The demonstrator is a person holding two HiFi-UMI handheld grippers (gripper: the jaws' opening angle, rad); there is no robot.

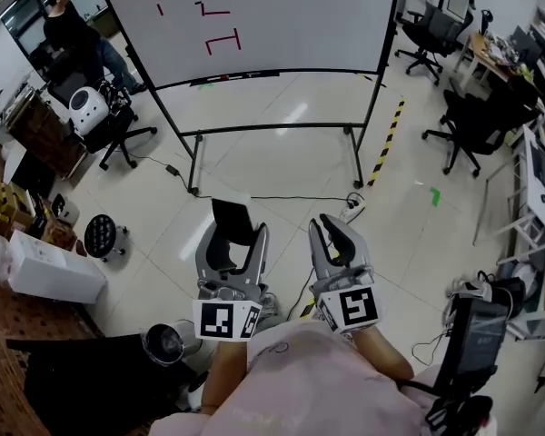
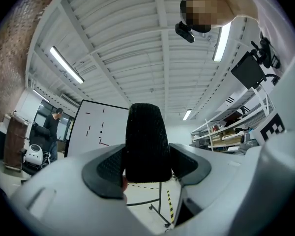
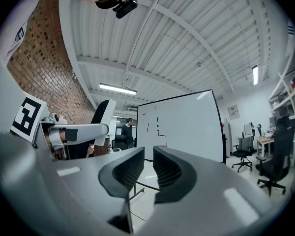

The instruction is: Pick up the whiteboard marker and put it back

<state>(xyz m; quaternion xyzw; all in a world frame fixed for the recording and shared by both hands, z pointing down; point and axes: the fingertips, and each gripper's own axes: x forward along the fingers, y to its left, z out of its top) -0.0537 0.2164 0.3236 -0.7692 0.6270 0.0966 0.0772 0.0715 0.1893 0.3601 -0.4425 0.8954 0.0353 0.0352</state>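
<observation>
My left gripper (image 1: 233, 236) is shut on a flat black block (image 1: 232, 220) with a rough, felt-like face, which stands up out of the jaws. In the left gripper view this block (image 2: 146, 136) fills the gap between the two grey pads of the left gripper (image 2: 147, 156). My right gripper (image 1: 331, 230) is beside it, shut with nothing between its ribbed pads (image 3: 168, 168). Both point toward a whiteboard (image 1: 254, 16) on a wheeled stand, marked with red lines. Thin dark items lie on its ledge (image 1: 236, 77), too small to name. I cannot make out a marker.
A person (image 1: 68, 30) stands at the back left by a chair (image 1: 118, 125). Office chairs (image 1: 477, 121) and shelves (image 1: 536, 198) line the right. A round stool (image 1: 101, 234) and a white box (image 1: 50, 266) sit at the left. Yellow-black tape (image 1: 388, 139) and cables cross the tiled floor.
</observation>
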